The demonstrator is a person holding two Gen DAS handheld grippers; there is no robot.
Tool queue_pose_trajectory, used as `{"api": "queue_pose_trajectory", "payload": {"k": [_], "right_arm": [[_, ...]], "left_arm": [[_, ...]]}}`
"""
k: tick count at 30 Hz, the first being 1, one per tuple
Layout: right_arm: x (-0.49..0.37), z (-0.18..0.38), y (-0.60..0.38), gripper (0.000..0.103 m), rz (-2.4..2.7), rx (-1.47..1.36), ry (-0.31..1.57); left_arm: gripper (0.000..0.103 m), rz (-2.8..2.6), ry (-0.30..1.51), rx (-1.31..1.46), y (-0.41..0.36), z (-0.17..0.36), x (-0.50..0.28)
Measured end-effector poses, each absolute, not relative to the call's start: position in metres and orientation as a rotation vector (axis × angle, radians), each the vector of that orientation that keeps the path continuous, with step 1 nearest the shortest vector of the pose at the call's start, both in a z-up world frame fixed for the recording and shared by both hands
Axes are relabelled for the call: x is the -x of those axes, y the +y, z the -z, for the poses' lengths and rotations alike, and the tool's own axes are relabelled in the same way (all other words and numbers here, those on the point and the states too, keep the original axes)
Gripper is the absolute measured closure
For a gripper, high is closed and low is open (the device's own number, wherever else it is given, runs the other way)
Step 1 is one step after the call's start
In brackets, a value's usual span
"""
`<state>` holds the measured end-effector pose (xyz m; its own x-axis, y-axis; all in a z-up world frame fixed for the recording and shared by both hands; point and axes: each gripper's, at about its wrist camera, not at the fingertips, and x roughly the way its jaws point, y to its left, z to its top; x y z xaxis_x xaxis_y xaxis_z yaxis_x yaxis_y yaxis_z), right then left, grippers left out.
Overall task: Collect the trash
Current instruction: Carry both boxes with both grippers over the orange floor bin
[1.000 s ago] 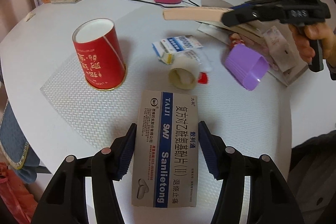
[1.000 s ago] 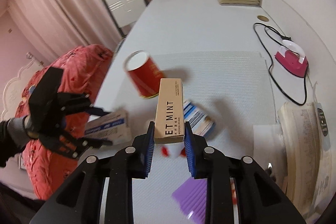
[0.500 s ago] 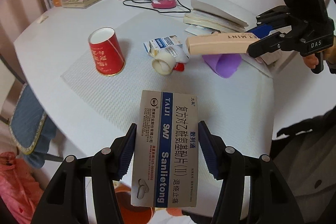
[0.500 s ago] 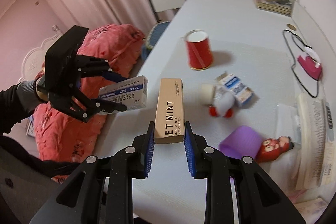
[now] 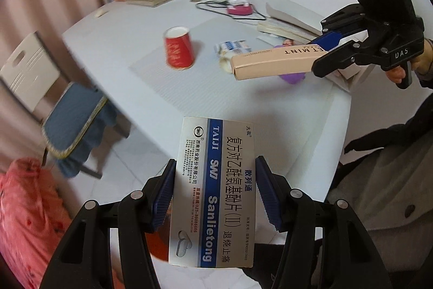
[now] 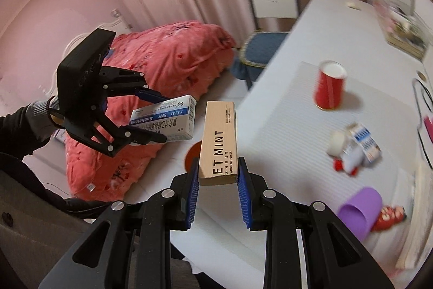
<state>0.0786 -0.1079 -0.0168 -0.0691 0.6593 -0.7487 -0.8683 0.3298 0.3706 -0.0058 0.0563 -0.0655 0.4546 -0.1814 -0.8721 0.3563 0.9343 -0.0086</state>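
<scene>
My left gripper (image 5: 215, 161) is shut on a silver and blue medicine box (image 5: 216, 188), held past the near edge of the white table (image 5: 297, 110), over the floor. My right gripper (image 6: 217, 163) is shut on a long tan box printed ET MINT (image 6: 219, 137), also at the table's edge. In the left wrist view the right gripper (image 5: 319, 56) and the tan box (image 5: 270, 61) hang at the upper right. The right wrist view shows the left gripper (image 6: 165, 118) with the medicine box (image 6: 165, 121) at the left. An orange round thing (image 6: 192, 156) lies on the floor below, mostly hidden.
On the table's mat stand a red paper cup (image 5: 178, 48), a small blue and white carton with a white roll (image 6: 351, 145) and a tipped purple cup (image 6: 360, 210). A chair with a blue cushion (image 5: 73, 121) and a bed with a red quilt (image 6: 167, 50) stand beside the table.
Both grippers have drawn back and up from over the mat to the table's near edge, each still holding its box. The floor, chair and bed have come into view.
</scene>
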Motion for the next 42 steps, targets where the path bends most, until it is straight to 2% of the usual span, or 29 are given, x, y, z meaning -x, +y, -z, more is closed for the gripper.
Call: {"api": "queue_pose_trajectory", "payload": {"k": [9,19,29,36,42], "right_arm": [[-0.049,0.011,-0.037,0.076,-1.442,0.339,1.022],[-0.011,0.035,0.063,0.076,-1.595,0.448,1.052],[0.009,0.090,0.159,0.076,-1.640,0.551,1.095],[0.027,0.155,0.206,0.076,-1.645,0.790,1.042],[0.033,0.196,0.227,0.076,-1.628,0.882,1.053]], "left_arm": [[0.044,0.185,1.055,-0.110,0.104,0.060,0.058],[0.044,0.087,1.093,0.004,0.160,0.084,0.092],[0.044,0.050,1.140,0.126,0.217,0.135,0.108],[0.044,0.050,1.170,0.209,0.250,0.186,0.104],[0.044,0.075,1.194,0.242,0.261,0.219,0.098]]}}
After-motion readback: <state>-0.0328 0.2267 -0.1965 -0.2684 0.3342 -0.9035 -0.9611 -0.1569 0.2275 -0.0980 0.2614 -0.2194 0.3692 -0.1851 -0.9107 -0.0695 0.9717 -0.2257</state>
